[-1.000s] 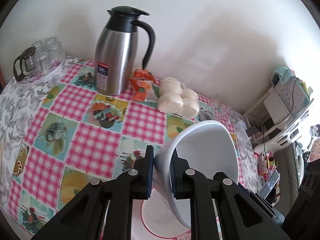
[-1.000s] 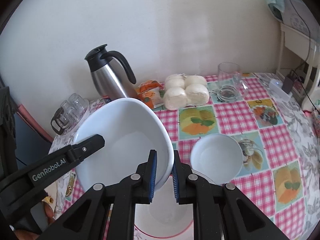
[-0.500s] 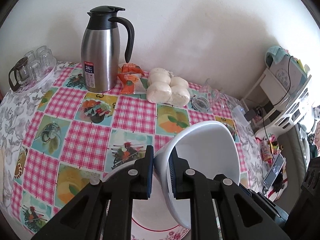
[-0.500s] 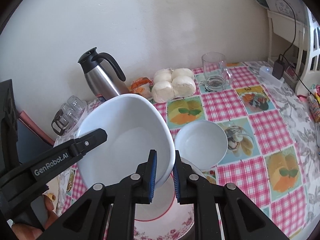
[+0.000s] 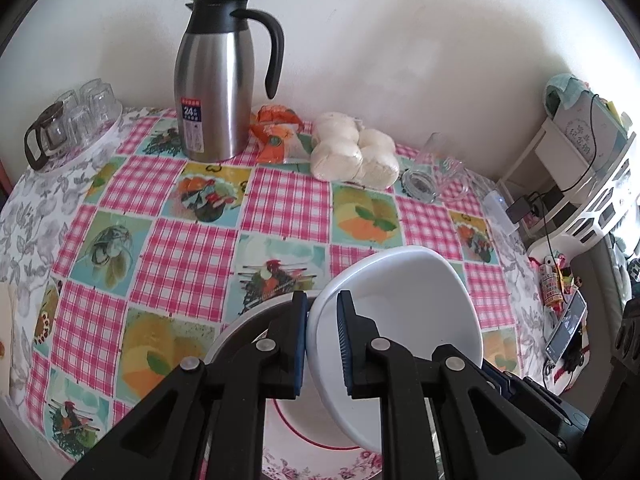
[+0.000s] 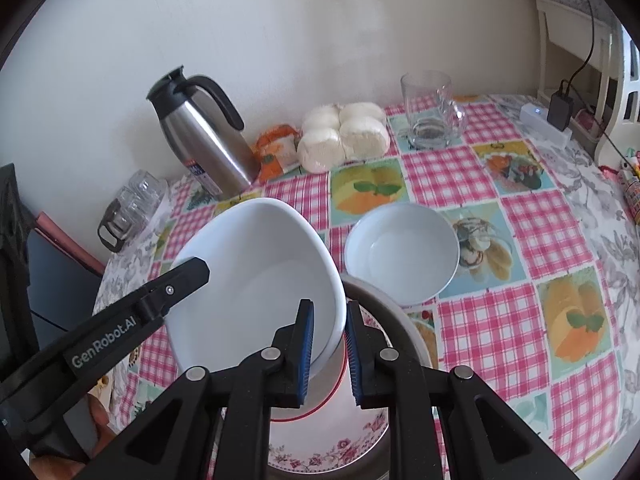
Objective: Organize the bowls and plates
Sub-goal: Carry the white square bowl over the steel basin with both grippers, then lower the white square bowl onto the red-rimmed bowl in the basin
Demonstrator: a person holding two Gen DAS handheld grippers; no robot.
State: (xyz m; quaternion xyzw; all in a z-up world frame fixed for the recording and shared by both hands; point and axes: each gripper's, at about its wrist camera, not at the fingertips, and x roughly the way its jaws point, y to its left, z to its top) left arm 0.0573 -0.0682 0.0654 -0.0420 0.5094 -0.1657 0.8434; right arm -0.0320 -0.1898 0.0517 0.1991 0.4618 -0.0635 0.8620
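Over the checked tablecloth (image 5: 188, 256), both the left gripper (image 5: 322, 344) and right gripper (image 6: 329, 354) clamp the large white bowl's (image 6: 256, 280) rim, seemingly just above the floral plate (image 6: 332, 452).

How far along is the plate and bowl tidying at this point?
Done: nothing looks stacked yet. In hand: both the left gripper and right gripper clamp opposite rims of the large white bowl, held tilted above the floral plate. Left: setting it down, and the small white bowl sitting alone on the tablecloth.
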